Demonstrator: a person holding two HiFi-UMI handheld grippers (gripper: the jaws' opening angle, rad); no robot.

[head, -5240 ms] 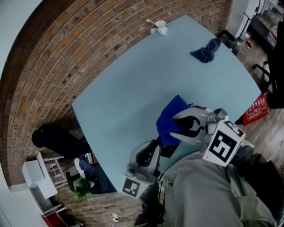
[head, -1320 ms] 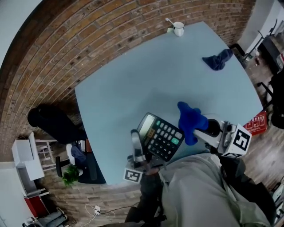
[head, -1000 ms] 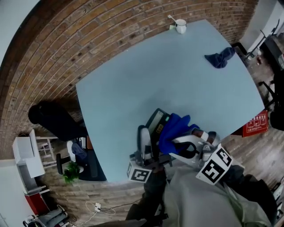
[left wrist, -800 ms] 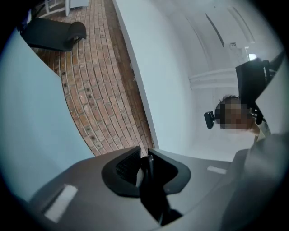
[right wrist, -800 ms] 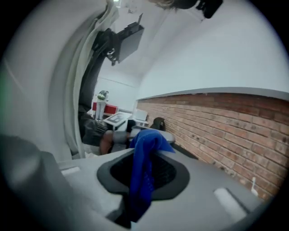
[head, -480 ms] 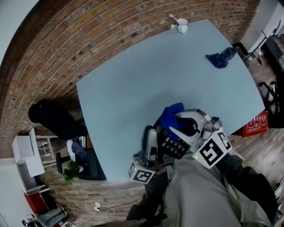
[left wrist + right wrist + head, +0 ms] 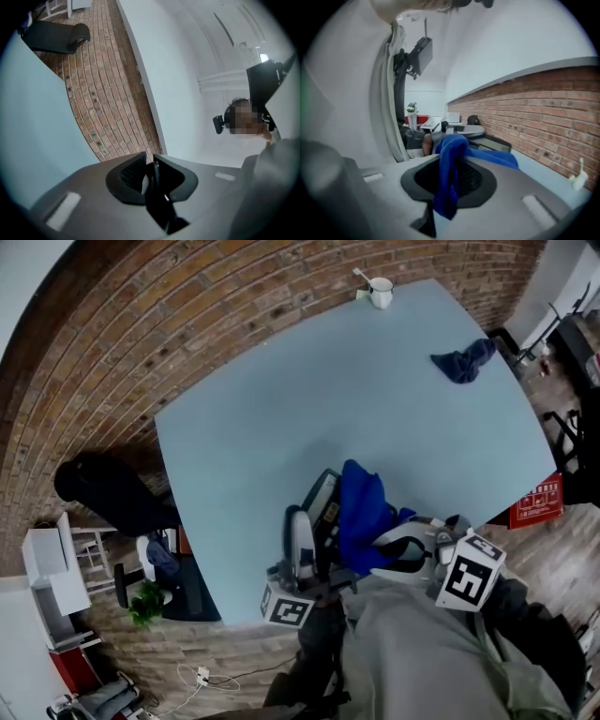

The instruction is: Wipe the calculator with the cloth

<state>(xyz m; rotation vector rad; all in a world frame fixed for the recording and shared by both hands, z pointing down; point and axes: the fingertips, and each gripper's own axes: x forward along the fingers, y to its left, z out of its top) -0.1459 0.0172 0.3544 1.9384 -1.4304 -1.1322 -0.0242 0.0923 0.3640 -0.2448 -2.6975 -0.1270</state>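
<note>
Holding the calculator [image 7: 322,499] raised in my left claw [image 7: 302,524] lets my right claw [image 7: 386,542], clenched on the cloth [image 7: 361,507], rub its face.

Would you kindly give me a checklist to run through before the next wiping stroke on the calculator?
1. The left tool is shut on the black desk calculator, gripping its edge: ok.
2. The right tool is shut on the bright blue cloth: ok.
3. Cloth drapes over the calculator's face: ok.
4. Cloth actually pressing on the keys: cannot tell.
5. The white mug and the dark blue crumpled cloth lie far off across the pale blue table: ok.
</note>
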